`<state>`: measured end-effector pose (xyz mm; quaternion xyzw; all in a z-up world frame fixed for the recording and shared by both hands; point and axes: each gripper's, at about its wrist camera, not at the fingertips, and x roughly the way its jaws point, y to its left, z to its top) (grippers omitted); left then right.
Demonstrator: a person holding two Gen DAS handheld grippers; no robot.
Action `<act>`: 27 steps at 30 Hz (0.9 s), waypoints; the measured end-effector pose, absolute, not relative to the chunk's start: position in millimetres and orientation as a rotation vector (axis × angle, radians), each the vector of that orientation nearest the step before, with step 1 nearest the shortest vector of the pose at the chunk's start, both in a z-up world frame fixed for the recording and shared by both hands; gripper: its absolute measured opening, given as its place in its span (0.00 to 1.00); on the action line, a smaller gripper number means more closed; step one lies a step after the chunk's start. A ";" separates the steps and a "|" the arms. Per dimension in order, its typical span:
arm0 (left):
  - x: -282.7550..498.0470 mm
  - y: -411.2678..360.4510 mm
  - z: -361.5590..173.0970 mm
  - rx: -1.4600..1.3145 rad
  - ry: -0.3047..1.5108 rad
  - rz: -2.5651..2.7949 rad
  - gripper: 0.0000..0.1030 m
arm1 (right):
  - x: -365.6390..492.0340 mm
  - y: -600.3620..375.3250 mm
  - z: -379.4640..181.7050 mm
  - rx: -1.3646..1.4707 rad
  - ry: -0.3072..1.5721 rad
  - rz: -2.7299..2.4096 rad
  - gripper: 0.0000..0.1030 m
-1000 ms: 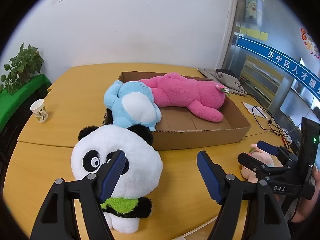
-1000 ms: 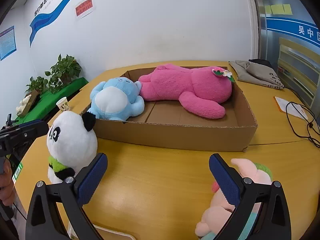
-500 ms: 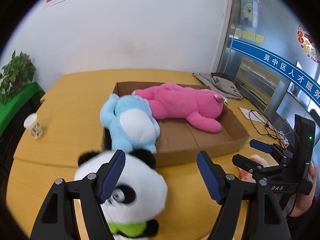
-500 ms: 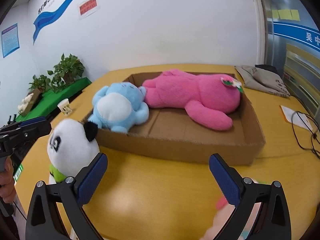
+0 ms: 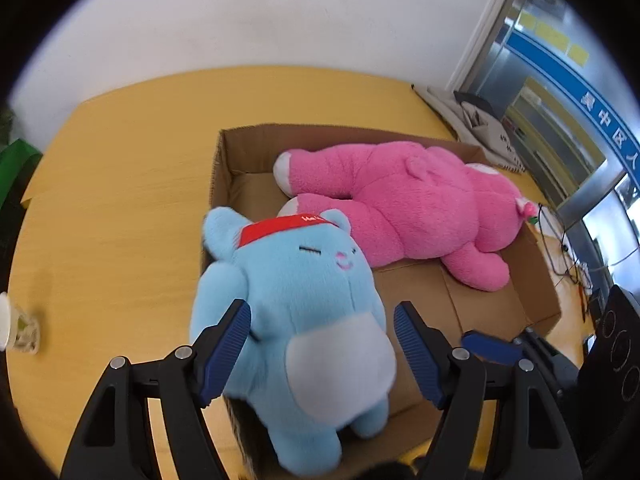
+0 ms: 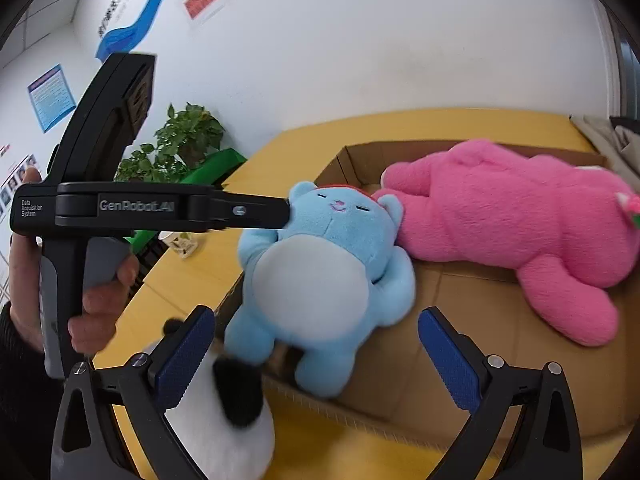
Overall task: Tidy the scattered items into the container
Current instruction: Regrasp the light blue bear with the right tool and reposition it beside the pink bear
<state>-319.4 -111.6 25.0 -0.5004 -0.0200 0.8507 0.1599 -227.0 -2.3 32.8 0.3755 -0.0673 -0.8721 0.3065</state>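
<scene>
Roughly, left to right:

Paper cup (image 5: 16, 326): far left on the table (image 5: 120, 200), well apart from everything; left view shows it best.

Left gripper (image 5: 322, 350): jaws spread wide, nothing clamped; the blue plush (image 5: 296, 304) fills the space between the pads, though contact cannot be told from this view. The right view shows its finger (image 6: 256, 216) reaching to the side of the plush's head, likely to nudge or seize it.

Blue plush: draped over the near left corner of the cardboard box (image 5: 536, 280), legs hanging outside the wall; only half tidied, so probably the thing being worked on.

Panda (image 6: 224, 420): outside the box, low by the right gripper's left pad; only the right view shows it.

Right gripper (image 6: 316, 364): jaws apart, empty, aimed at the blue plush's belly.

Pink plush (image 6: 508, 224): lying along the back of the box, fully inside.

Cable (image 5: 568, 240): right of the box, left view only.
</scene>
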 end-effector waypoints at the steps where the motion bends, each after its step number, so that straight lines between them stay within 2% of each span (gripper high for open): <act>1: -328.3 -109.1 18.2 -1.452 -0.038 2.414 0.72 | -238.0 -10.9 25.7 1.017 -0.208 -2.283 1.00; 5: -350.1 -98.2 -2.1 -1.525 0.079 2.385 0.72 | -266.9 -36.2 -1.3 1.117 -0.230 -2.247 1.00; 7: -355.0 -96.4 -8.3 -1.569 0.111 2.364 0.74 | -279.6 -48.2 -24.3 1.254 -0.246 -2.184 1.00; 9: -358.0 -99.5 -8.8 -1.593 0.080 2.338 0.73 | -283.4 -47.2 -27.8 1.260 -0.333 -2.144 1.00; 12: -362.3 -103.9 -12.1 -1.622 0.036 2.317 0.73 | -284.8 -52.7 -28.4 1.290 -0.313 -2.158 0.98; 14: -360.6 -102.4 -13.3 -1.620 0.045 2.323 0.72 | -281.6 -57.7 -28.1 1.303 -0.283 -2.183 0.87; 15: -359.1 -101.2 -13.5 -1.615 0.055 2.327 0.68 | -278.5 -60.9 -27.4 1.300 -0.258 -2.204 0.85; 17: -355.7 -101.6 -10.9 -1.603 0.043 2.333 0.64 | -273.2 -63.0 -24.9 1.287 -0.232 -2.232 0.73; 19: -352.4 -100.9 -6.1 -1.569 0.025 2.336 0.59 | -267.0 -60.2 -20.8 1.264 -0.233 -2.259 0.66; 25: -347.5 -92.2 1.1 -1.472 0.025 2.350 0.58 | -238.6 -56.1 -3.3 1.167 -0.151 -2.430 0.65; 27: -352.4 -97.9 -7.3 -1.511 -0.002 2.336 0.62 | -243.0 -58.0 -9.1 1.207 -0.172 -2.396 0.67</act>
